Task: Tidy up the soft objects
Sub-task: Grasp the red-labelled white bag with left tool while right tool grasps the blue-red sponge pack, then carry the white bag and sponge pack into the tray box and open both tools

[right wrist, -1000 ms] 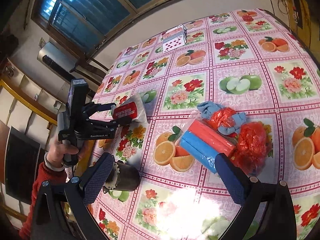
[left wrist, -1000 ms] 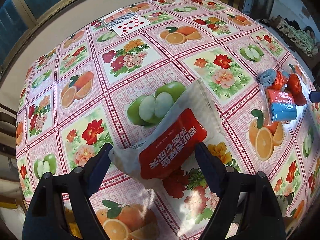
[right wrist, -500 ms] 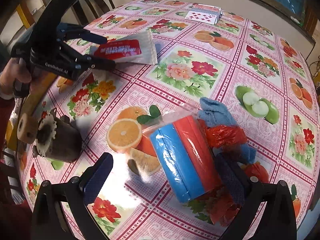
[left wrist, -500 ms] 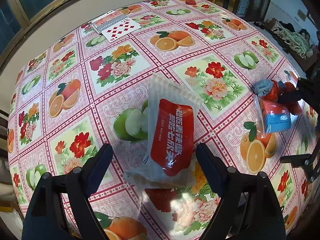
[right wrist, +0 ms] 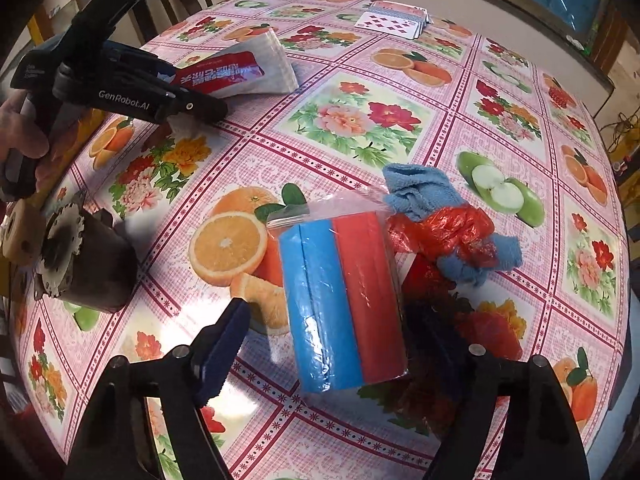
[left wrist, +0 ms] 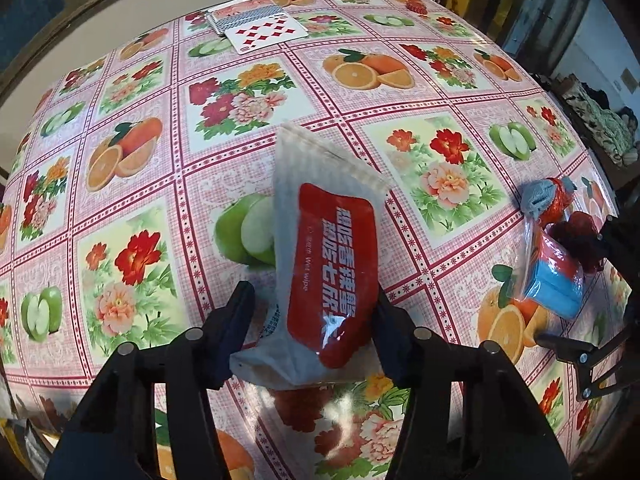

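A white wet wipes pack (left wrist: 328,264) with a red label lies lengthwise between my left gripper's fingers, and the left gripper (left wrist: 312,292) is shut on its near end. In the right wrist view the same pack (right wrist: 236,76) slants off the table from that gripper (right wrist: 192,108). A clear bag holding a blue and a red sponge (right wrist: 344,296) lies between the fingers of my right gripper (right wrist: 330,312), which is open with a gap on the left side. A blue cloth (right wrist: 416,192) and a crumpled red plastic bag (right wrist: 444,232) touch the sponge bag's far right.
The table wears a pink fruit-and-flower oilcloth (right wrist: 360,120). Playing cards (right wrist: 392,22) lie at the far edge. A dark cylindrical object (right wrist: 92,264) rests near the left edge, beside a person's hand (right wrist: 20,136). The table edge runs close on the right.
The left jaws have narrowed onto the wet wipes pack, which now points straight ahead. The right gripper has come lower and closer, so the sponge bag sits between its fingers.
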The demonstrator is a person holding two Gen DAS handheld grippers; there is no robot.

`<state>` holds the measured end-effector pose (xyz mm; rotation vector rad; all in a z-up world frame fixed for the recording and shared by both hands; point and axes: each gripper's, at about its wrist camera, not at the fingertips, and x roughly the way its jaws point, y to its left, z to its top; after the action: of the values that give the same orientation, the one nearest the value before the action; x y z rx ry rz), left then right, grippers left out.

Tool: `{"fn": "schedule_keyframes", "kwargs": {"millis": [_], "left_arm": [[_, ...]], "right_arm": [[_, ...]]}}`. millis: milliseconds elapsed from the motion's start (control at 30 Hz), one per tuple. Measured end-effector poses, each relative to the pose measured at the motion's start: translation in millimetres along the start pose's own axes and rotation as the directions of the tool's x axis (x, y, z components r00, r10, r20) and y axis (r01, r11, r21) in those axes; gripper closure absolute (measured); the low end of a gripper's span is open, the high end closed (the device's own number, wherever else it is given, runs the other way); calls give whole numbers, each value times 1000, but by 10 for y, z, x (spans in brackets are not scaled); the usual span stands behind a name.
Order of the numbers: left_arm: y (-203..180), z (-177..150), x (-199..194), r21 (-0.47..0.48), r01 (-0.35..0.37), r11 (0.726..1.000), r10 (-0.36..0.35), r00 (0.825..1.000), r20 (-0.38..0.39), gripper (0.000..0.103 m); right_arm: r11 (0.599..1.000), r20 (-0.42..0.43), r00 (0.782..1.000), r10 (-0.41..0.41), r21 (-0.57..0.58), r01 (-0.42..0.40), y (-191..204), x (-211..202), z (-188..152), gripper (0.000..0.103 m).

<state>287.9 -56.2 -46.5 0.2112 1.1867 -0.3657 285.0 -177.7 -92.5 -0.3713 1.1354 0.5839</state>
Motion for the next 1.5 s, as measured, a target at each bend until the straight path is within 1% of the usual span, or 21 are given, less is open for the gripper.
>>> {"fn": "schedule_keyframes", "kwargs": {"millis": [33, 67, 100, 200, 233, 300, 367, 567, 633, 667, 733, 833, 900, 967, 1033, 1100, 1167, 1267, 1333, 1400, 1500], "left_arm": [[14, -15, -15, -15, 6, 1000, -6, 1000, 8, 57], [40, -35, -26, -40, 21, 999, -20, 1000, 13, 57], [64, -55, -37, -62, 30, 998, -29, 999, 21, 58], [83, -140, -73, -84, 41, 996, -38, 999, 37, 60], [100, -175, -93, -96, 46, 994, -42, 998, 41, 61], [143, -237, -148, -124, 60, 990, -54, 997, 53, 61], [189, -290, -218, -143, 58, 988, -50, 997, 63, 61], [402, -515, -655, -195, 98, 976, -75, 990, 123, 61], [517, -639, -825, -203, 126, 971, -98, 985, 143, 61], [590, -726, -930, -209, 128, 970, -96, 983, 157, 61], [707, -888, -1110, -215, 129, 968, -90, 979, 183, 61], [913, -1207, -1398, -247, 131, 960, -78, 974, 211, 61], [1084, -1430, -1600, -269, 111, 957, -49, 972, 228, 61], [1274, -1669, -1801, -291, 82, 953, -11, 971, 238, 61], [1499, -1941, -1989, -334, 41, 942, 46, 968, 248, 61], [1687, -2212, -2087, -373, -2, 928, 97, 967, 236, 60], [1834, -2481, -2123, -413, -13, 911, 117, 967, 226, 60], [2018, -2816, -2078, -462, -37, 886, 144, 970, 198, 60], [2094, -2977, -2010, -484, -37, 874, 142, 973, 181, 60], [2127, -3105, -1962, -494, -40, 868, 145, 974, 177, 60], [2152, -3233, -1882, -507, -59, 860, 164, 973, 165, 57]], "right_arm": [[1000, 6, 1000, -7, 12, 7, -1, -24, -9, 32], [999, 17, 1000, -17, 29, 16, -10, -40, -7, 51], [998, 28, 999, -22, 55, 20, -28, -65, -15, 54], [994, 39, 999, -17, 110, 13, -72, -103, -75, 55], [993, 46, 999, -4, 121, -1, -80, -122, -99, 55], [986, 65, 997, 36, 157, -46, -110, -177, -148, 55], [978, 96, 992, 78, 186, -95, -122, -285, -205, 55], [943, 185, 969, 167, 258, -212, -161, -626, -230, 56], [930, 219, 954, 204, 262, -259, -107, -762, -205, 56], [928, 235, 949, 212, 256, -270, -53, -837, -182, 56], [929, 266, 936, 230, 227, -293, 119, -1004, -125, 56], [918, 304, 905, 299, 168, -360, 480, -1215, 26, 56], [907, 313, 883, 350, 123, -403, 777, -1302, 147, 55], [885, 310, 853, 421, 66, -461, 1166, -1343, 295, 55], [861, 294, 826, 481, 20, -508, 1555, -1311, 441, 55], [842, 269, 808, 524, -21, -539, 1952, -1223, 580, 55], [817, 236, 790, 566, -37, -575, 2338, -1059, 737, 55], [800, 187, 782, 594, -32, -599, 2797, -770, 941, 55], [799, 148, 789, 597, -23, -600, 3092, -555, 1070, 55], [808, 111, 802, 587, -23, -589, 3324, -387, 1145, 55], [842, 74, 839, 540, -37, -538, 3587, -195, 1188, 54]]}}
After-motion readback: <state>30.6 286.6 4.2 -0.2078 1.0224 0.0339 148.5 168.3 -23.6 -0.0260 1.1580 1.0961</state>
